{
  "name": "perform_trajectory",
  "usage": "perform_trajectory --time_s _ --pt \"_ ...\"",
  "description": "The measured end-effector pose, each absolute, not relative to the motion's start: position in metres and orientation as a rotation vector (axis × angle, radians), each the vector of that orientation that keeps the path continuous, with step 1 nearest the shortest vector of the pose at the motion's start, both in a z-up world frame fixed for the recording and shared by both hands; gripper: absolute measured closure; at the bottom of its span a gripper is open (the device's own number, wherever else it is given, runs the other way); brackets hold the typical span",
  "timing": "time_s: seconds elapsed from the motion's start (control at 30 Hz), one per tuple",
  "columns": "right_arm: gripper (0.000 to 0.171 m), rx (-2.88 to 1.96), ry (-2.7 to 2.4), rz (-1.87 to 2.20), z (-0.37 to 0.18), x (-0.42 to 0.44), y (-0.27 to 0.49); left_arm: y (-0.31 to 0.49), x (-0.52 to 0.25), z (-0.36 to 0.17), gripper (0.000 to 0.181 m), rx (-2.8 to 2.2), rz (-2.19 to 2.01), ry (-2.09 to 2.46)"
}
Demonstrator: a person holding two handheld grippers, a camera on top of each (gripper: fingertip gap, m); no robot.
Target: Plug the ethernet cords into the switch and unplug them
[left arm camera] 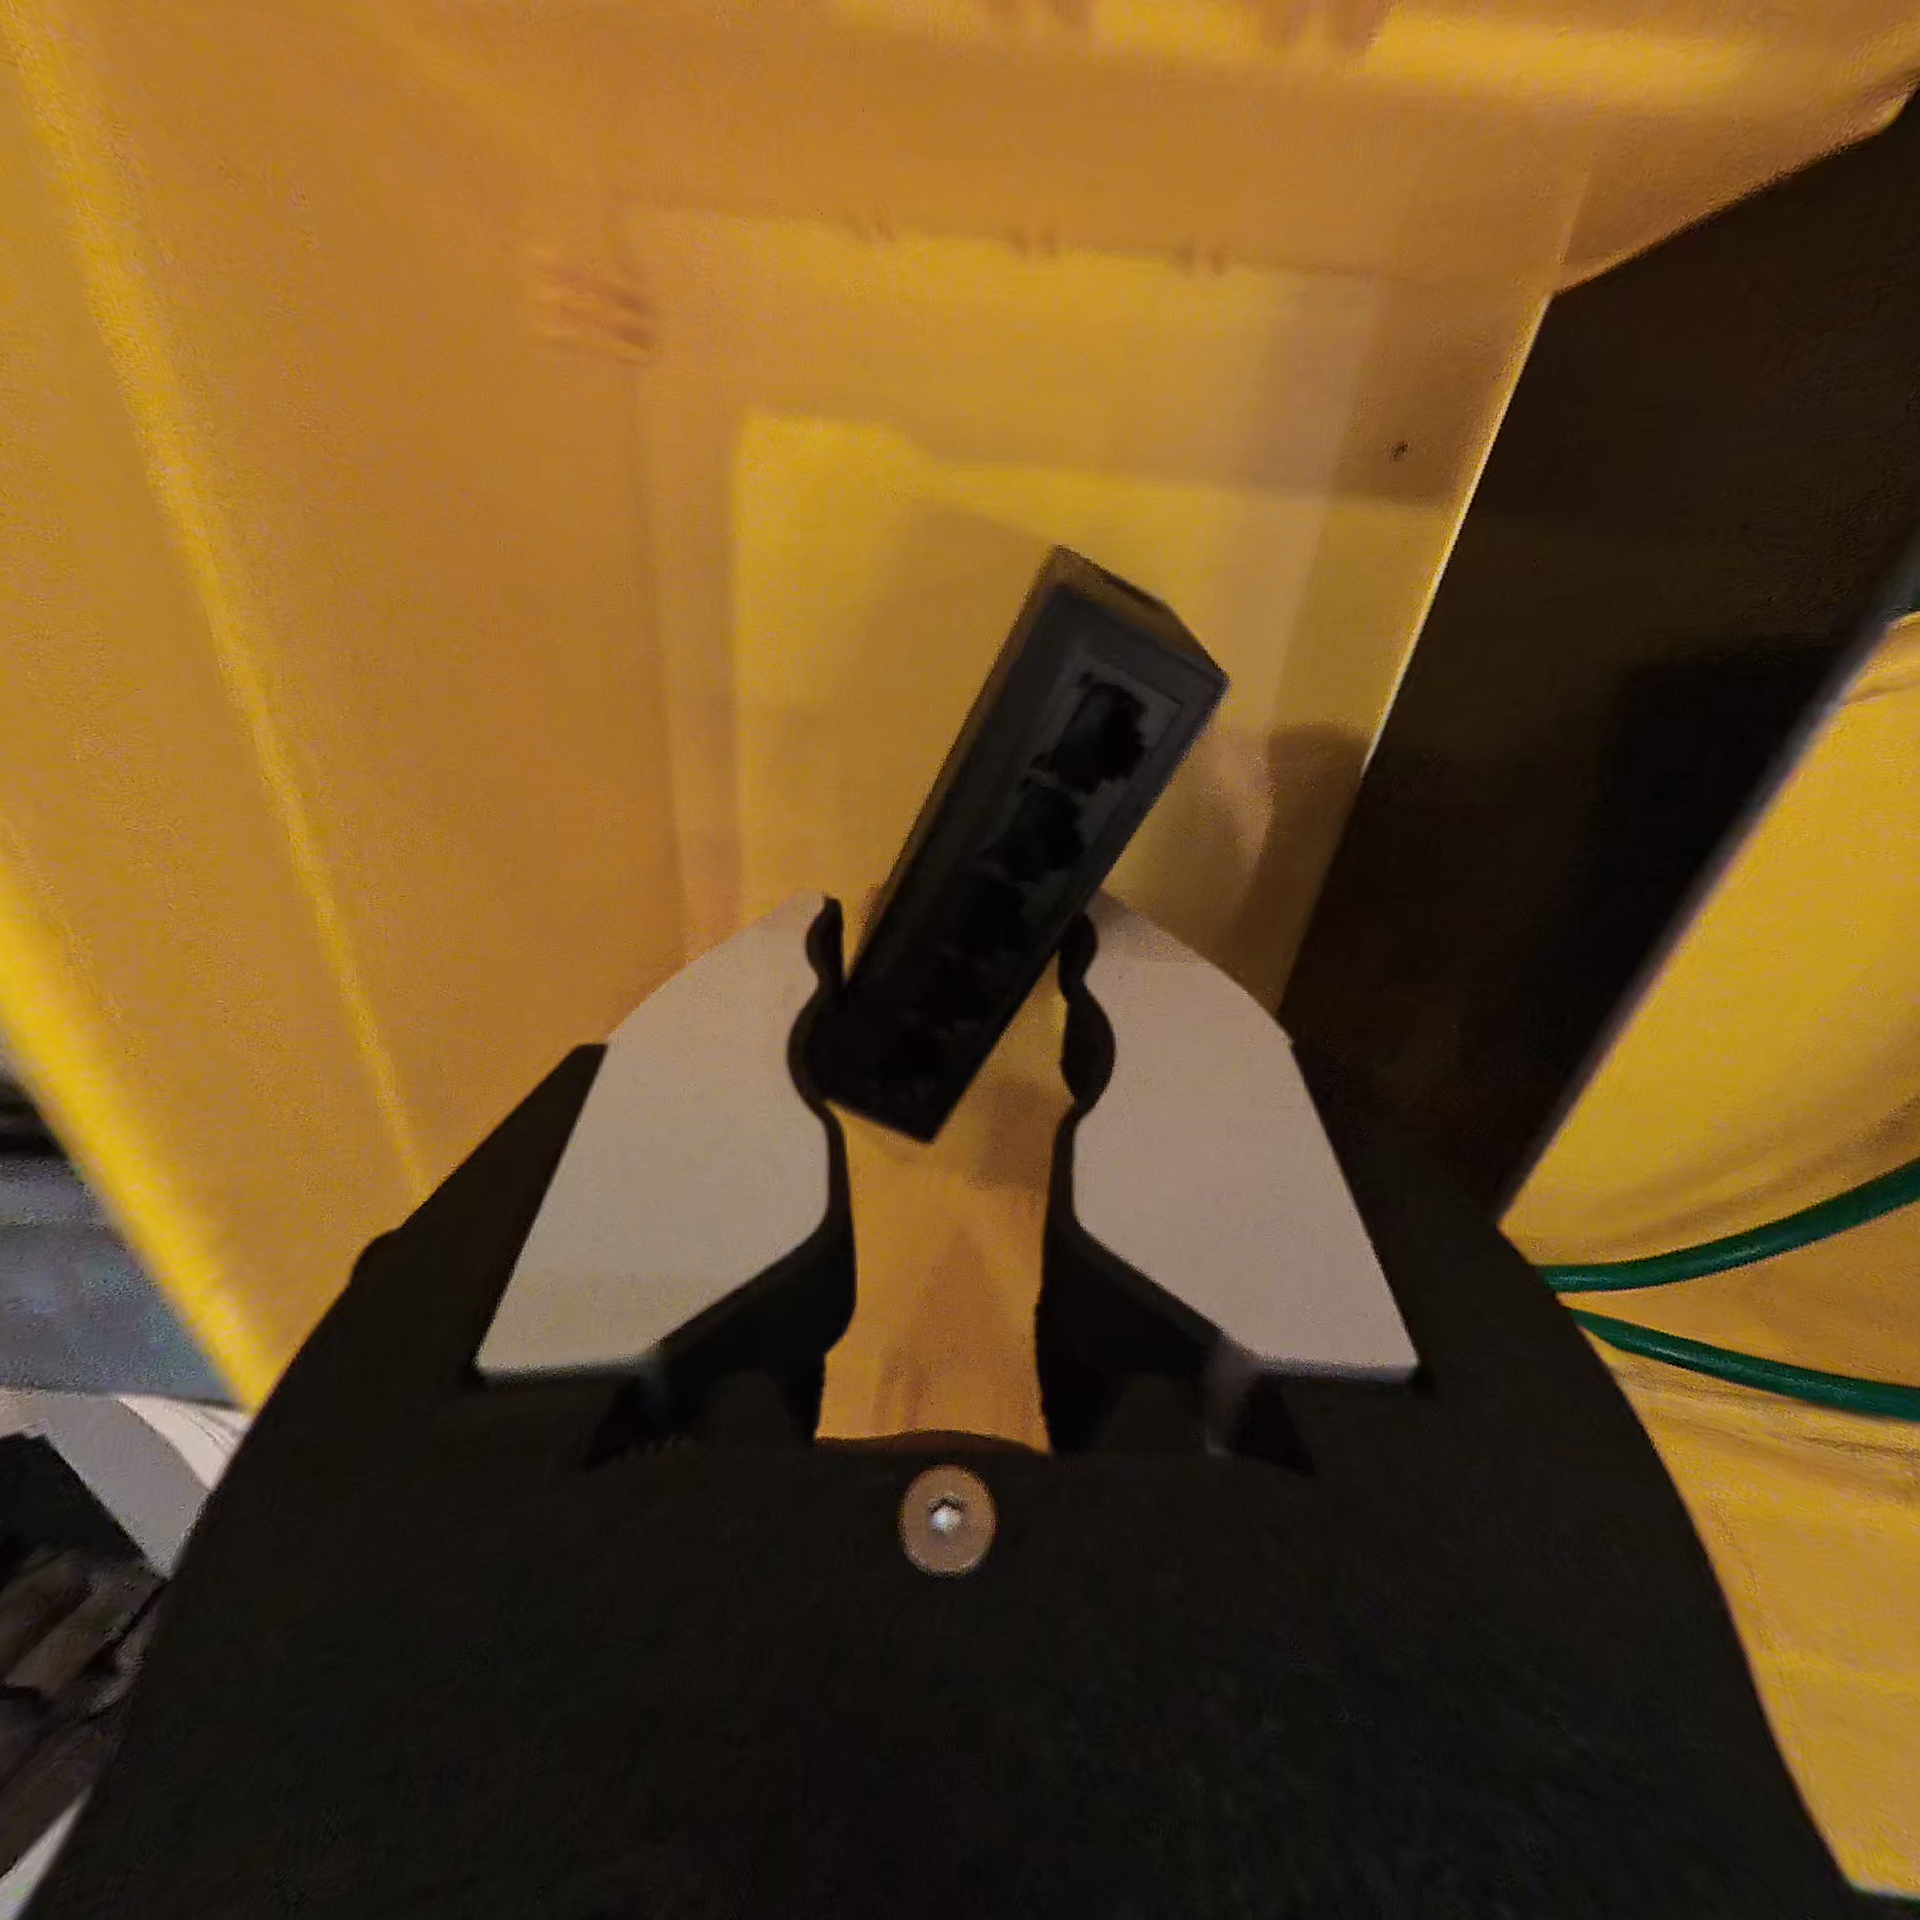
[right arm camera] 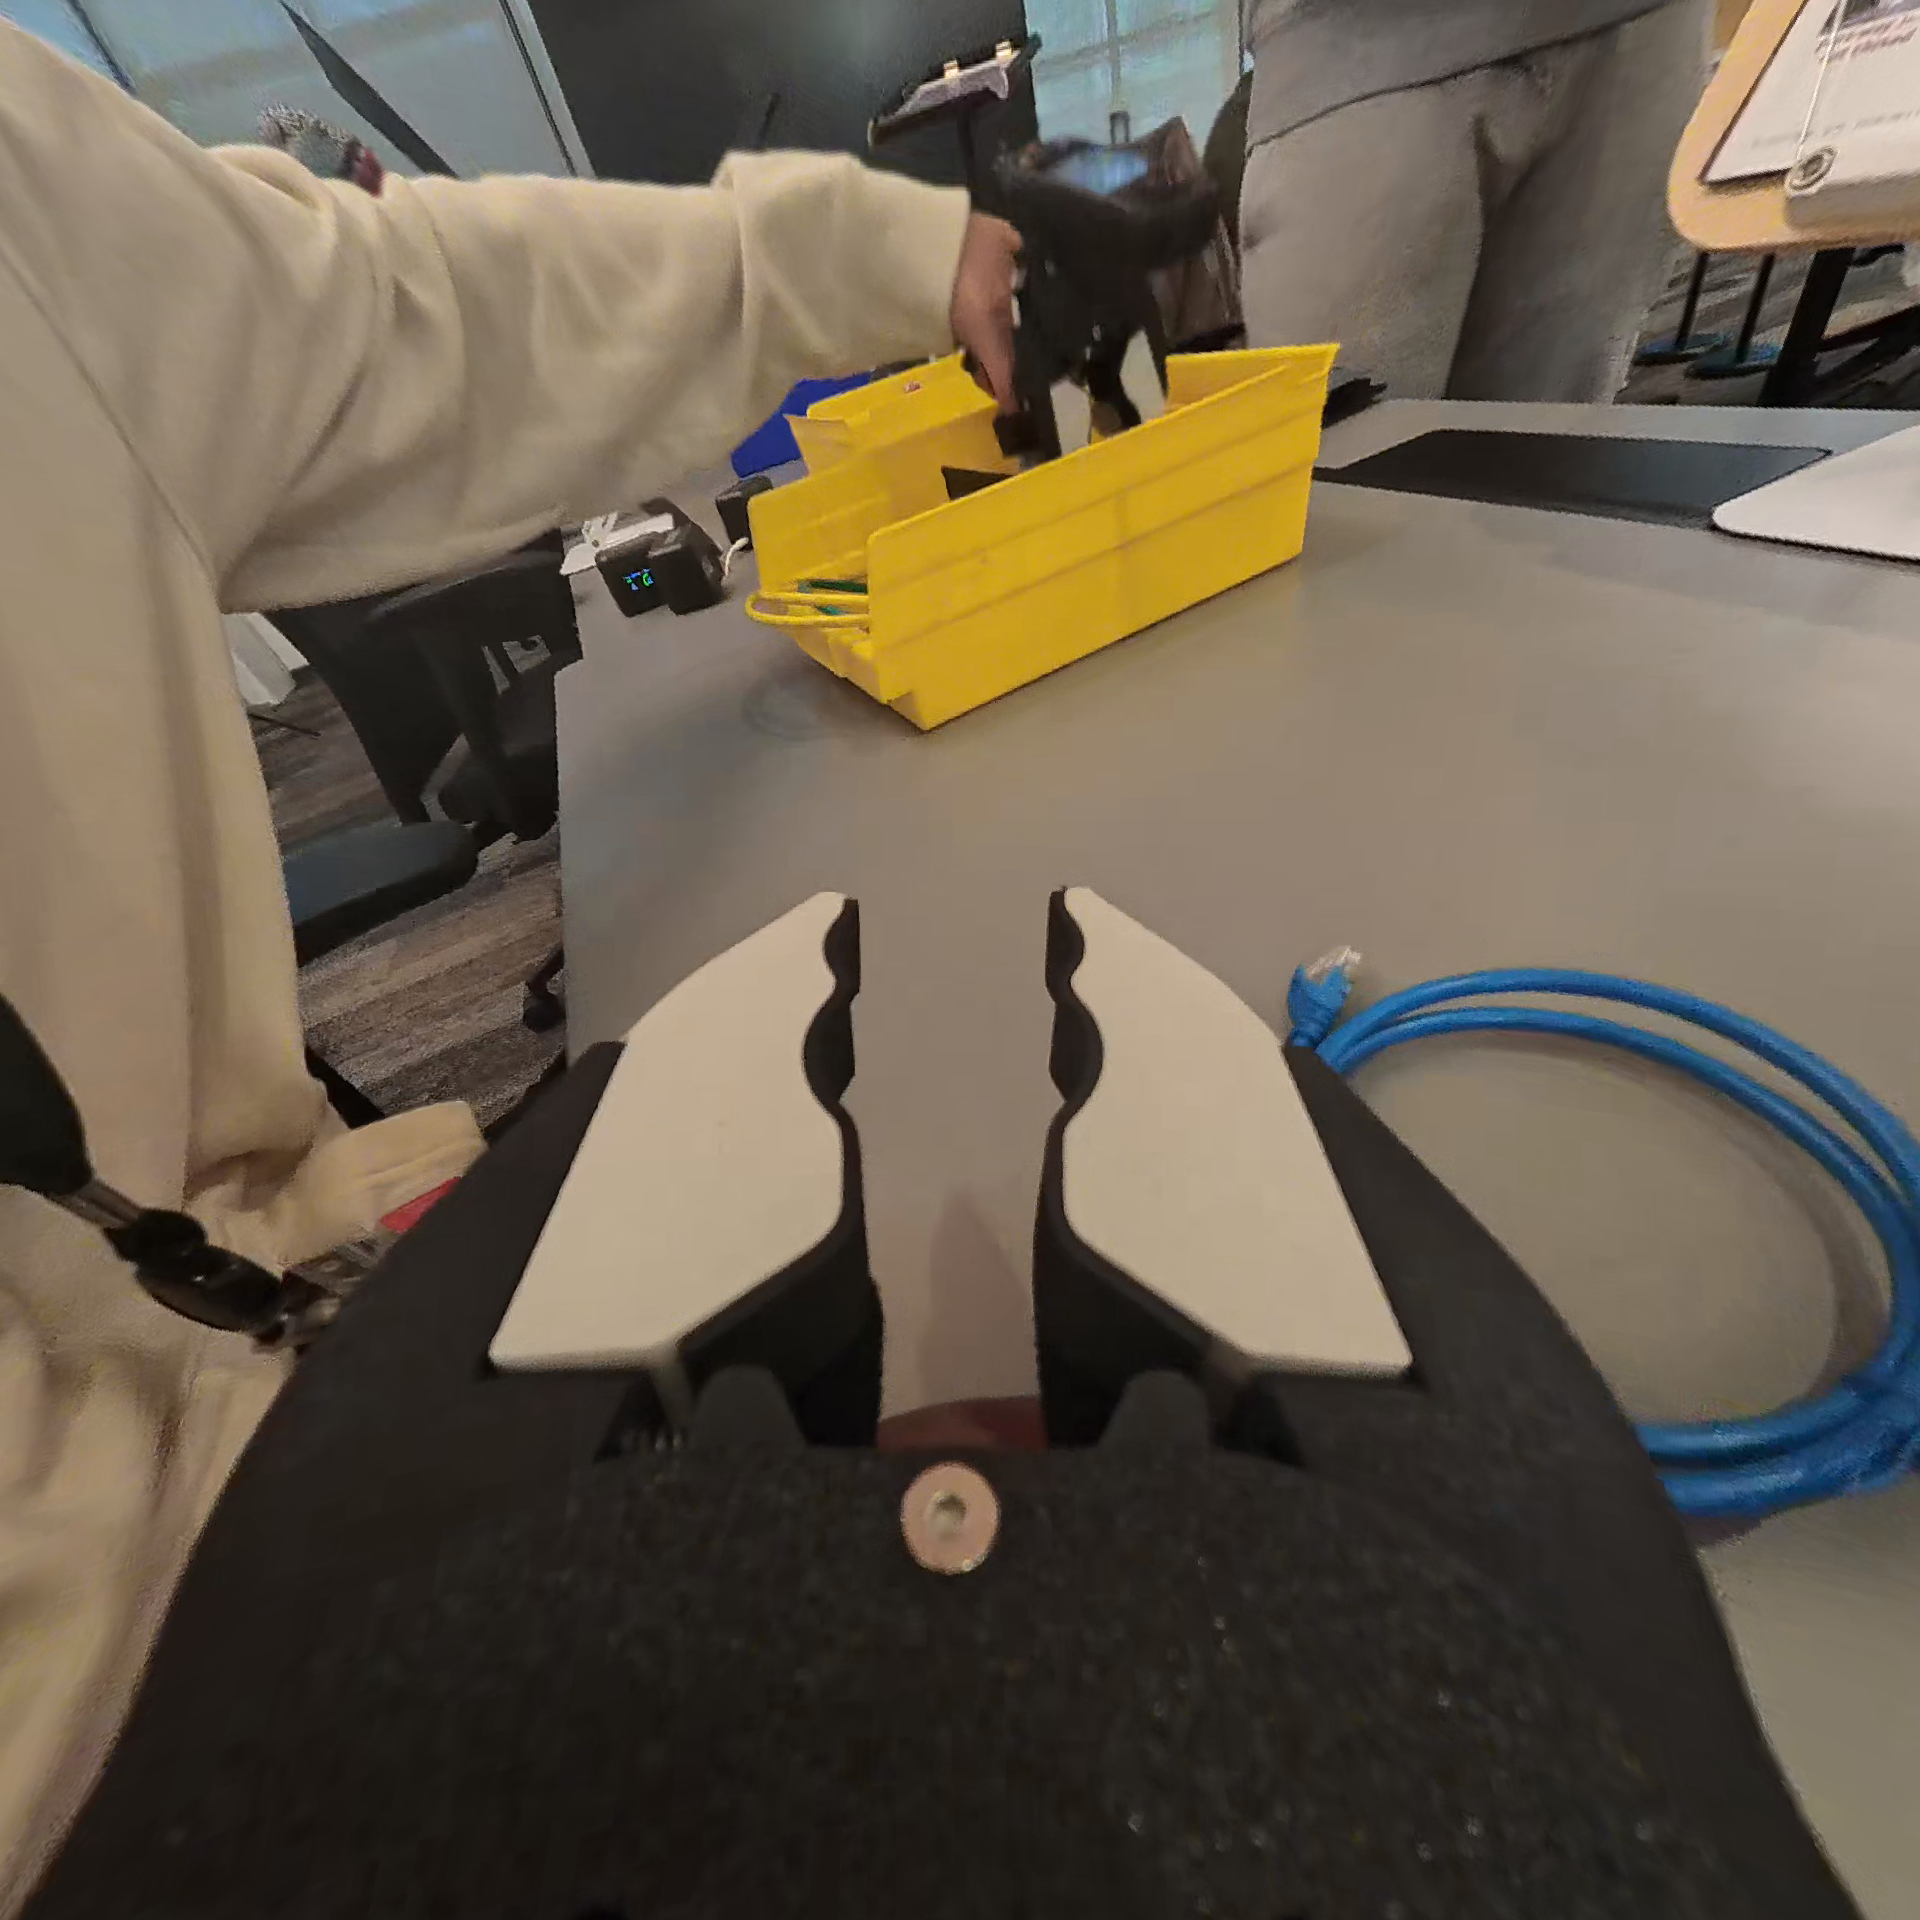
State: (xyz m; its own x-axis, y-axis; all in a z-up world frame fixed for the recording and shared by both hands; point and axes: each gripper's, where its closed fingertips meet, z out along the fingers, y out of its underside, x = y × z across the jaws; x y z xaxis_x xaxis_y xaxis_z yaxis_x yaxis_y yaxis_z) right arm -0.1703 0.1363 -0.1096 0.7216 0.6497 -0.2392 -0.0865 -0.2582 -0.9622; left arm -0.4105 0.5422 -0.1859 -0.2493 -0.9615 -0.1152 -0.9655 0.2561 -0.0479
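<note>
In the left wrist view my left gripper [left arm camera: 951, 940] is down inside a yellow bin [left arm camera: 416, 623] and is shut on the lower end of a black ethernet switch [left arm camera: 1023, 831]. The switch is tilted, with its row of ports facing the camera. A green cord [left arm camera: 1714, 1262] lies in the bin at the right. In the right wrist view my right gripper [right arm camera: 954, 914] is open and empty just above the grey table [right arm camera: 1455, 790]. A coiled blue ethernet cord [right arm camera: 1683, 1049] lies on the table to its right, its plug [right arm camera: 1320, 987] beside the right finger. The left gripper [right arm camera: 1091, 384] shows far off in the bin [right arm camera: 1091, 561].
Yellow and green cords [right arm camera: 810, 603] stick out of the bin's open left end. Small black devices [right arm camera: 665, 571] and a blue bin [right arm camera: 769, 436] sit behind it. A black mat [right arm camera: 1579, 468] lies at the back right. A person in grey trousers [right arm camera: 1455, 208] stands behind the table. An office chair [right arm camera: 457, 727] stands to the left.
</note>
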Motion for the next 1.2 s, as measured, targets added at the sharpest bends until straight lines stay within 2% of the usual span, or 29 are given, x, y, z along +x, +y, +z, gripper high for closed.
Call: perform_trajectory --time_s 0.07,0.17,0.33,0.47,0.53,0.63,0.83,1.0,1.03,1.2 --pt "0.137 -1.71 -0.475 0.74 -0.109 -0.171 0.148 0.542 -0.41 -0.192 0.149 -1.788 0.071 2.429" --pt "0.136 -1.726 -0.508 0.681 -0.103 -0.17 0.174 0.549 -0.409 -0.173 0.153 -1.789 0.095 2.349" --pt "0.132 -1.761 -0.548 0.51 -0.087 -0.168 0.234 0.519 -0.393 -0.091 0.154 -1.655 0.1 2.231" --pt "0.133 -1.673 -0.531 0.602 -0.047 -0.196 0.259 0.429 -0.346 -0.029 0.154 -1.381 0.021 2.276" --pt "0.133 -1.625 -0.576 0.649 -0.03 -0.22 0.257 0.37 -0.319 -0.022 0.153 -1.251 -0.047 2.355" --pt "0.121 -1.598 -0.621 0.522 -0.017 -0.234 0.253 0.305 -0.283 -0.03 0.154 -1.11 -0.08 2.429" --pt "0.142 -1.592 -0.693 0.325 -0.036 -0.216 0.22 0.23 -0.228 -0.042 0.153 -1.03 -0.333 2.4" --pt "0.143 -1.6 -0.5 0.236 -0.049 -0.174 0.21 0.234 -0.185 -0.042 0.13 -1.277 -0.465 2.018" --pt "0.143 -1.609 -0.462 0.192 -0.055 -0.166 0.211 0.235 -0.179 -0.041 0.129 -1.362 -0.536 1.906" --pt "0.143 -1.559 -0.404 -0.148 -0.06 -0.133 0.211 0.225 -0.167 -0.054 0.096 -1.729 -1.051 1.317"
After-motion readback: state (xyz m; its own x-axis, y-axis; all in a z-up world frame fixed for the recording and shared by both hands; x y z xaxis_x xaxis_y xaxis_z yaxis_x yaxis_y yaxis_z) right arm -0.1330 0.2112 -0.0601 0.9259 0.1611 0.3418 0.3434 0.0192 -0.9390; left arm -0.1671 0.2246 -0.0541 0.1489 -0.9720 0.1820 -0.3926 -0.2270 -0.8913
